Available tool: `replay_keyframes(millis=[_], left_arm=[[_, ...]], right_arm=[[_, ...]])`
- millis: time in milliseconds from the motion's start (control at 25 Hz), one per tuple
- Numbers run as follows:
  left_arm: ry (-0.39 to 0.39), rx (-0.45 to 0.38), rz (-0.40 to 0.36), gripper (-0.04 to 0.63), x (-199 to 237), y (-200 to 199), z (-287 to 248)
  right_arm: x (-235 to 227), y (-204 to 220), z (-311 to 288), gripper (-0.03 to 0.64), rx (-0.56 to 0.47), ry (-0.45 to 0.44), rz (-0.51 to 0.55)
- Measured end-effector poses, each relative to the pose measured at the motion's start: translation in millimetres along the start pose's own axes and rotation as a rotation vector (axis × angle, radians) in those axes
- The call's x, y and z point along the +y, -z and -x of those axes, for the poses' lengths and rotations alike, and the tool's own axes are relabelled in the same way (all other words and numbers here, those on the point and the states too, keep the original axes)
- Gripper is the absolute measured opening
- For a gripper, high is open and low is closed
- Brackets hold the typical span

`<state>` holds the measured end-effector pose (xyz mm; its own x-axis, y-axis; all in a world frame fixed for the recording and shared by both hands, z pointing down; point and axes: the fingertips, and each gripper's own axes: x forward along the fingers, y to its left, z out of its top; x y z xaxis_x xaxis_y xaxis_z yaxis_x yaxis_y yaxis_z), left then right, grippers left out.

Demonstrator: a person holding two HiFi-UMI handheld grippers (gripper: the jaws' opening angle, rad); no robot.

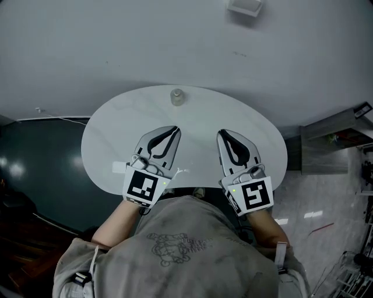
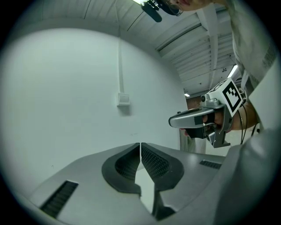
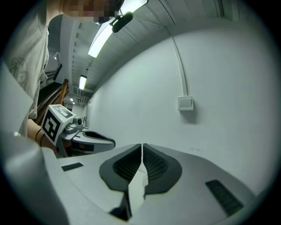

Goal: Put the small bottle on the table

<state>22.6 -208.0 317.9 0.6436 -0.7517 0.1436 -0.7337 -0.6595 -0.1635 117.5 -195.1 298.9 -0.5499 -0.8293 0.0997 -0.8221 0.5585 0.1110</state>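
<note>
Well beyond bottle (image 1: 176, 96) hangs wall box (image 1: 245, 6) (white).

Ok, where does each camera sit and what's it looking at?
Head view: on the person's head, looking steeply down at the white table, the small bottle, the left gripper, the right gripper, both forearms and a grey shirt.
Left gripper view: rides the left gripper, faces the wall along its closed jaws; the right gripper and hand show at right.
Right gripper view: rides the right gripper, faces the wall along its closed jaws; the left gripper shows at left.
Shared: both gripper views catch the wall box.
</note>
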Motion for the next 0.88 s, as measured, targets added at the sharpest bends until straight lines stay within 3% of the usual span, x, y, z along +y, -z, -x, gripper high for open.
replay_keyframes(millis=[360,880], left_arm=[[-0.033,0.004,0.024,0.023,-3,8,-4],[-0.006,0.015,0.004,0.023,-8,4,-1]], right_arm=[[-6,25,5,0.031,0.069,0.001,-0.096],[6,13,10,0.030,0.047,-0.004,-0.087]])
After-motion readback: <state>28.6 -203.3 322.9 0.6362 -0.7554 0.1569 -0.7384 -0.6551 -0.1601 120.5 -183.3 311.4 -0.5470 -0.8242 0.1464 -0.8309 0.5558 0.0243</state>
